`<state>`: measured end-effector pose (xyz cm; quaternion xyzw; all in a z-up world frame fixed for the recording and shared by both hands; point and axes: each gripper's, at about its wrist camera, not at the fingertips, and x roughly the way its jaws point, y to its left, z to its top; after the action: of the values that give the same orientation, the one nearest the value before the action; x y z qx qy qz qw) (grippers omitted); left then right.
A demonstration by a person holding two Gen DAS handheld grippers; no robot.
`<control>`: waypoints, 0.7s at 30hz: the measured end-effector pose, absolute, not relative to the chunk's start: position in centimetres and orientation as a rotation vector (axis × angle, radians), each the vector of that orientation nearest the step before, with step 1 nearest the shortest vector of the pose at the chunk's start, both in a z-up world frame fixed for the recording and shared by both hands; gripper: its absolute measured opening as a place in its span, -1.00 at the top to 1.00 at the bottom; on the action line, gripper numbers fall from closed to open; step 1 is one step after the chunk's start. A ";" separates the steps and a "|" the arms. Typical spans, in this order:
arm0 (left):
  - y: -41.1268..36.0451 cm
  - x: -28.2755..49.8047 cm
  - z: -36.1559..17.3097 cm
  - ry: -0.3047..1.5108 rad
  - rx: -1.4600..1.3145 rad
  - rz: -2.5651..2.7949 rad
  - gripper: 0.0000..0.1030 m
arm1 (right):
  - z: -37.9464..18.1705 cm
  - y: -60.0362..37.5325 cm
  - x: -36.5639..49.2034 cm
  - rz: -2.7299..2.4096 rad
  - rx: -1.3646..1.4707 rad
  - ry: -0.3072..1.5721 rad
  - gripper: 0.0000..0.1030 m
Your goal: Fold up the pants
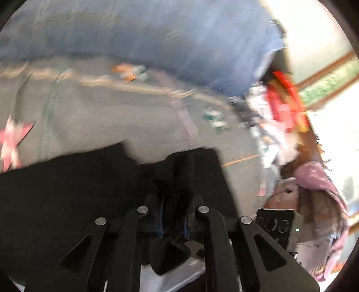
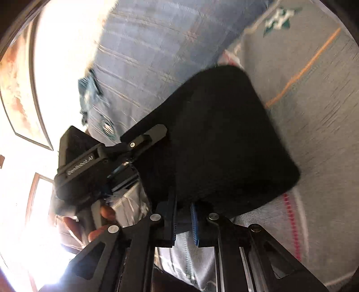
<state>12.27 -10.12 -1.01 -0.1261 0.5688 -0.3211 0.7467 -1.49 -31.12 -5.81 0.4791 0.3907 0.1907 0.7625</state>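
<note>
Both grippers were pinching the same dark garment. Our left gripper (image 1: 174, 191) had its two black fingers closed on a bunched fold of the black pants (image 1: 67, 186), with fabric squeezed up between the blue-lined pads. Our right gripper (image 2: 182, 215) clamped the edge of the pants (image 2: 219, 139) as well, the cloth passing between its blue ribbed pads (image 2: 194, 224), which stood slightly apart around it.

In the right wrist view, the pants formed a broad, folded black slab that rose away from the fingers and hung over a grey bedspread (image 2: 314, 134). In the left wrist view, the pants spread out to the left of the fingers, lying low over the same grey bedspread (image 1: 112, 116).

The left gripper (image 2: 143, 140) also showed in the right wrist view, at the left edge of the pants, with its tip touching the cloth and a person's hand (image 2: 98, 224) behind its body.

The bedspread carried a thin orange line (image 2: 303, 67), a green star pattern (image 2: 280, 18) and a pink star (image 1: 11, 143). A blue checked blanket (image 1: 157, 33) lay beyond it. At the right of the left wrist view, blurred by motion, sat a heap of red and white items (image 1: 285, 103) and a purple cloth (image 1: 318, 179). A bright window glared behind them.
</note>
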 end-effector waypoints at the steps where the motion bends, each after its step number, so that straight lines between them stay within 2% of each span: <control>1: -9.7 12.5 -2.6 1.281 -0.273 -0.669 0.81 | -6.8 -30.5 -0.9 0.402 1.029 0.888 0.81; 5: -8.2 12.2 -4.9 1.333 -0.380 -0.686 0.75 | -9.1 -30.4 -0.8 0.386 1.042 0.947 0.81; 7: -7.6 11.8 -4.2 1.336 -0.387 -0.702 0.75 | -8.3 -31.0 -1.6 0.389 1.025 0.963 0.71; 9: -6.9 11.0 -2.8 1.290 -0.355 -0.715 0.72 | -6.0 -31.6 -2.9 0.392 0.936 0.968 0.71; 13: -5.0 9.7 -0.3 1.191 -0.339 -0.697 0.69 | 0.4 -33.3 -5.4 0.362 0.756 0.776 0.70; 16: -4.6 9.9 0.7 1.162 -0.399 -0.689 0.69 | 2.9 -33.2 -4.9 0.338 0.630 0.672 0.70; 20: -6.1 9.7 0.5 1.166 -0.474 -0.779 0.64 | 1.0 -31.2 -1.9 0.272 0.467 0.712 0.70; 21: -7.3 9.6 -0.4 1.191 -0.451 -0.786 0.61 | -0.5 -31.1 -1.2 0.252 0.458 0.752 0.80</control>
<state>9.61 -7.31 -0.40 -0.2052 0.5415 -0.3574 0.7328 -1.24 -31.09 -0.51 0.2210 0.3628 0.1214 0.8971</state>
